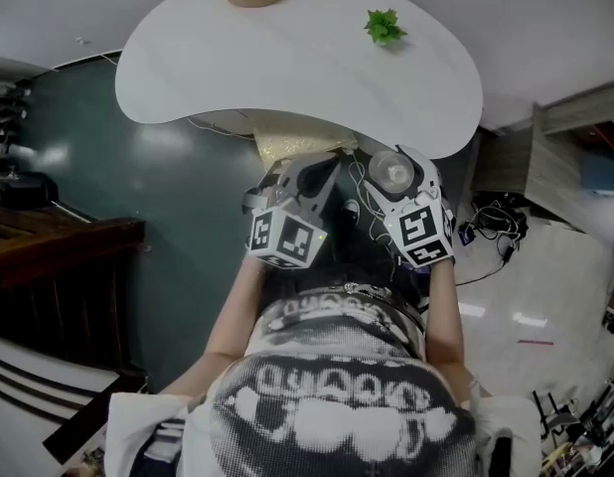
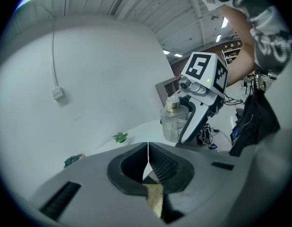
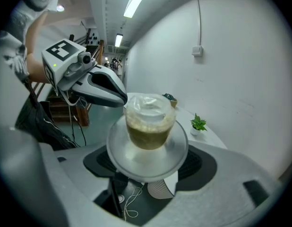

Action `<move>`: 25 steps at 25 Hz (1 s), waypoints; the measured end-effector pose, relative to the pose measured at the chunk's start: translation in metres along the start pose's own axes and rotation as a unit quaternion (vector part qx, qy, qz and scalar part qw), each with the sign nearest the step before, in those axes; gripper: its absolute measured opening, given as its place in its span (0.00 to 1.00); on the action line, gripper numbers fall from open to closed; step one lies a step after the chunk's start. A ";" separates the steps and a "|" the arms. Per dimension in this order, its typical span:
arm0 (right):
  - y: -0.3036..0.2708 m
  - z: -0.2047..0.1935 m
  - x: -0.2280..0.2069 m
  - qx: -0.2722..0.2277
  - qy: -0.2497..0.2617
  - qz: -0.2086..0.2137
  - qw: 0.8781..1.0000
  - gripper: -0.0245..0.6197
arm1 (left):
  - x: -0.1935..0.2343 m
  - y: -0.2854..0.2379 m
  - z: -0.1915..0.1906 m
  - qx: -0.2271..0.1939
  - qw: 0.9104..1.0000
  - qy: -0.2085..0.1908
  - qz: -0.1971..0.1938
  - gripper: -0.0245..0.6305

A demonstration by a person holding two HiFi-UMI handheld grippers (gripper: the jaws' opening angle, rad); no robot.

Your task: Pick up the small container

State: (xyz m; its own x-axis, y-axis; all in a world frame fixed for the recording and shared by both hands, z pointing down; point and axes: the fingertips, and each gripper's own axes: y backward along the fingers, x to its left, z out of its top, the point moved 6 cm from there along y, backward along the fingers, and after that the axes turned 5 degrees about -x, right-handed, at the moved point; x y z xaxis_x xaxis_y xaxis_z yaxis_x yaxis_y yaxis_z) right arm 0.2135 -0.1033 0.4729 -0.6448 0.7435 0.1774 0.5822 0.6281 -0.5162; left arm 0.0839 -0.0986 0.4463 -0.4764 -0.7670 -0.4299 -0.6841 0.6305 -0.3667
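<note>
The small container (image 3: 147, 124), likely light and slippery, is sitting clamped by its sides in the right gripper (image 3: 148, 167) near the table (image 1: 287, 68); the left gripper (image 2: 147, 162) is hanging closed, empty.

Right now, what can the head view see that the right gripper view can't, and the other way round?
Only the head view shows the person's patterned shirt and the whole curved outline of the white table. Only the right gripper view shows the ceiling lights, a wall box with its cable, and brownish contents inside the small container. Both show that container clamped in the right tongs, the left tongs nearby, and the green plant on the table.
</note>
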 end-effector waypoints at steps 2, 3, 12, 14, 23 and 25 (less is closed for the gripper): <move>0.001 0.002 0.003 -0.008 -0.003 0.003 1.000 0.56 | 0.000 0.000 0.000 -0.002 1.000 0.001 0.000 0.04; 0.002 0.003 0.003 -0.008 -0.002 0.002 1.000 0.56 | 0.000 0.000 0.000 -0.003 1.000 0.002 0.001 0.04; 0.003 0.008 0.001 -0.006 0.008 0.000 1.000 0.56 | 0.003 -0.004 0.000 -0.008 1.000 0.001 0.001 0.04; 0.001 0.009 0.001 -0.007 0.007 0.001 1.000 0.56 | 0.004 -0.003 0.000 -0.008 1.000 0.000 0.002 0.04; -0.006 0.012 -0.006 -0.010 -0.001 -0.002 1.000 0.56 | 0.012 -0.005 0.002 -0.014 1.000 0.000 0.003 0.04; -0.006 0.011 -0.010 -0.008 0.000 -0.004 1.000 0.56 | 0.013 -0.006 0.003 -0.015 1.000 0.000 0.002 0.04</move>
State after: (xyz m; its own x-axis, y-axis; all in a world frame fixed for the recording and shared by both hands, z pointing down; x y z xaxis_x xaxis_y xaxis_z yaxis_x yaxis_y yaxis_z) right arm 0.2107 -0.1170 0.4656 -0.6490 0.7389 0.1812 0.5856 0.6371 -0.5012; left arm 0.0834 -0.1120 0.4409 -0.4793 -0.7647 -0.4307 -0.6988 0.6295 -0.3398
